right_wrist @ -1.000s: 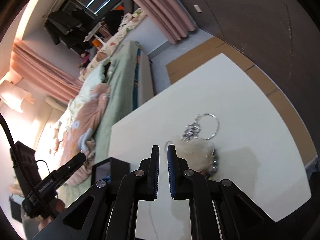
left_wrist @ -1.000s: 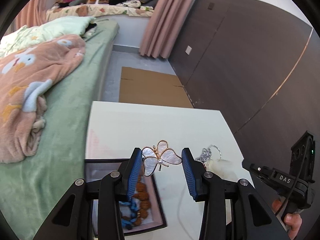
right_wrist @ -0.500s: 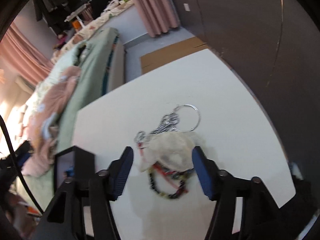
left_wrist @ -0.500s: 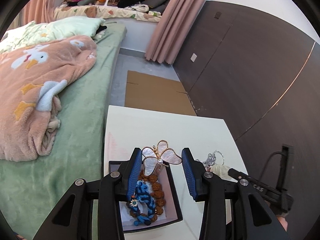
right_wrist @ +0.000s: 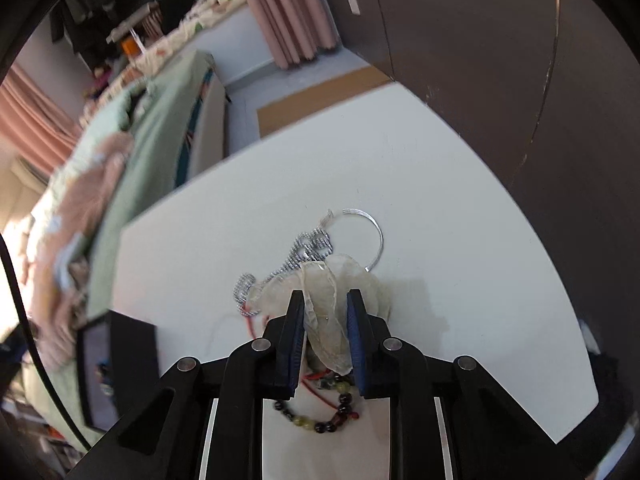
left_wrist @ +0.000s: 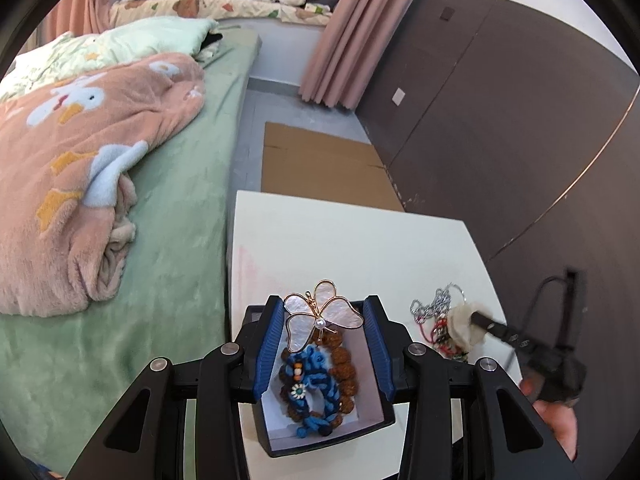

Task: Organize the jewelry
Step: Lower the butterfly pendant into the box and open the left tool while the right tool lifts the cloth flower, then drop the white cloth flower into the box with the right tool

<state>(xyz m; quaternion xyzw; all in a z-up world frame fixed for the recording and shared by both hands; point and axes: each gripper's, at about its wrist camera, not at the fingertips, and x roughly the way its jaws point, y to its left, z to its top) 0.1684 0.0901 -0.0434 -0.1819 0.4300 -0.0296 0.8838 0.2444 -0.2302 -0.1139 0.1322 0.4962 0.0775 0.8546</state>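
My left gripper (left_wrist: 323, 330) is shut on a gold-rimmed pearly butterfly brooch (left_wrist: 318, 317) and holds it over the black jewelry box (left_wrist: 362, 430). The box holds a blue knotted bracelet (left_wrist: 314, 384) and brown beads (left_wrist: 346, 368). My right gripper (right_wrist: 323, 318) stands over the jewelry pile, its jaws on either side of a cream translucent flower piece (right_wrist: 344, 292), close to its petals. Around it lie a silver chain with a hoop (right_wrist: 312, 246) and a dark bead bracelet with red cord (right_wrist: 320, 414). The pile (left_wrist: 444, 322) also shows in the left wrist view.
The white table (right_wrist: 400, 168) stands beside a green bed (left_wrist: 176, 240) with a pink blanket (left_wrist: 72, 176). A dark panelled wall (left_wrist: 500, 120) runs on the right. Cardboard (left_wrist: 324, 168) lies on the floor beyond the table.
My left gripper has carried the butterfly brooch over the box. My right gripper opened, dropped onto the pile and has narrowed around the cream flower piece.
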